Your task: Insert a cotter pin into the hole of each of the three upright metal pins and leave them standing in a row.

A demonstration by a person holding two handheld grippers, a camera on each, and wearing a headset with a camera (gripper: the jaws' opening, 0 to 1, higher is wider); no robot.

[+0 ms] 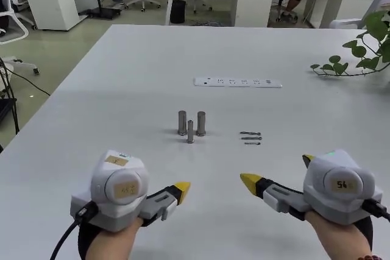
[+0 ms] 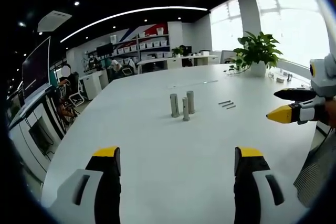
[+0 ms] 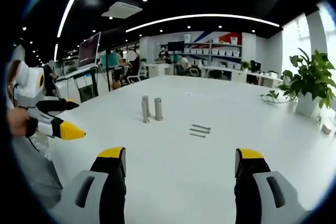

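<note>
- Nearest to the head camera are the left tool (image 2: 178,153) and the right tool (image 3: 180,153), both grey-white with black jaws that end in yellow tips. The person holds them low over the near part of the wide white bench (image 1: 122,89).
- On the left tool the two jaws stand wide apart, with bare bench surface between them.
- On the right tool the jaws are spread wide in the same way, above the bare bench.
- Both tools point forward and a little inward, and they are well apart from each other.
- Three upright grey metal pins (image 1: 190,131) stand close together at the middle of the bench, well ahead of both tools. Two stand side by side at the back. The third stands just in front, between them, so the group makes a small triangle.
- Three small dark cotter pins (image 1: 250,138) lie flat on the bench to the right of the metal pins. They are near them but apart, and parallel to each other.
- Beyond the pins a long white power strip (image 1: 237,81) lies across the bench.
- At the far right edge of the bench a green leafy plant (image 1: 365,47) reaches in.
</note>
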